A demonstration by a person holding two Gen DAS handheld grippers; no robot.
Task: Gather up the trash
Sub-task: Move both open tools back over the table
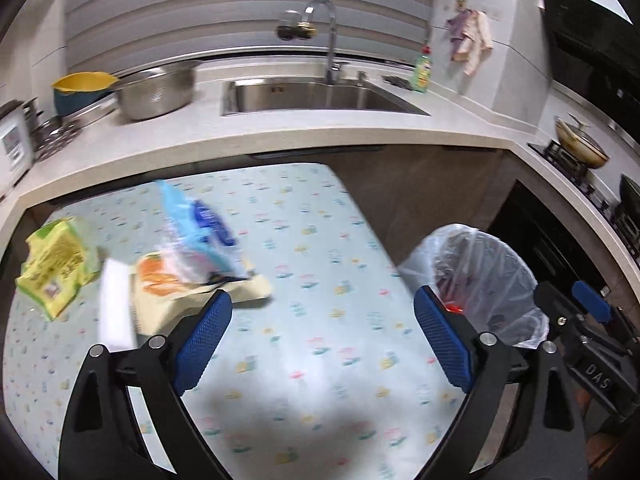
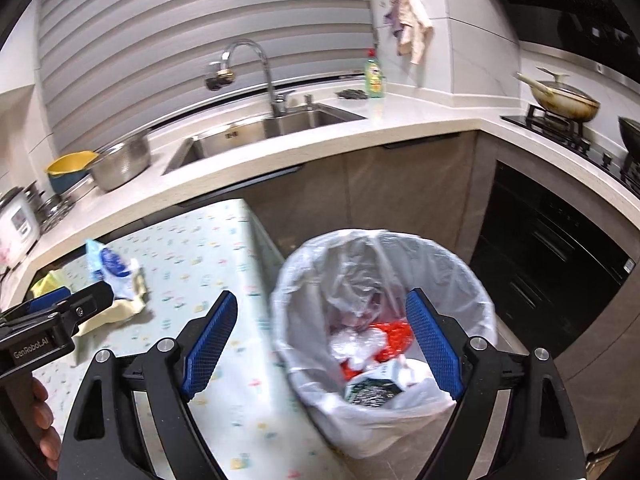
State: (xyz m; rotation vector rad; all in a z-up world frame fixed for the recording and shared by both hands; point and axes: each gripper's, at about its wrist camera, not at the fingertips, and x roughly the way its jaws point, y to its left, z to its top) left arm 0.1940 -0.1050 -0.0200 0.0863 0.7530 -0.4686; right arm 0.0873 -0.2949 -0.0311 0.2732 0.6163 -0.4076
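Kitchen cabinets and a pale worktop wrap around a low counter (image 1: pixel 320 320) under a patterned light-blue cloth. Nearest, the left gripper (image 1: pixel 322 338) hangs over bare cloth with its jaws spread wide and nothing between them. The right gripper (image 2: pixel 322 344) is likewise released and empty, above the lined trash bin (image 2: pixel 472 280) at the lower right of its view, already holding red and white wrappers.

Further off, at the left of the left wrist view, lies the remaining trash: a white strip (image 1: pixel 116 304), a cream and orange packet (image 1: pixel 168 284), a blue and clear plastic bag (image 1: pixel 200 236) resting on top of it, and a yellow-green packet (image 1: pixel 56 268) just beside. All look light, thin, crinkly and slippery, so I would pinch a bunched fold or a raised edge, not a flat face. Beyond, the sink (image 1: pixel 320 96) sits in the worktop.
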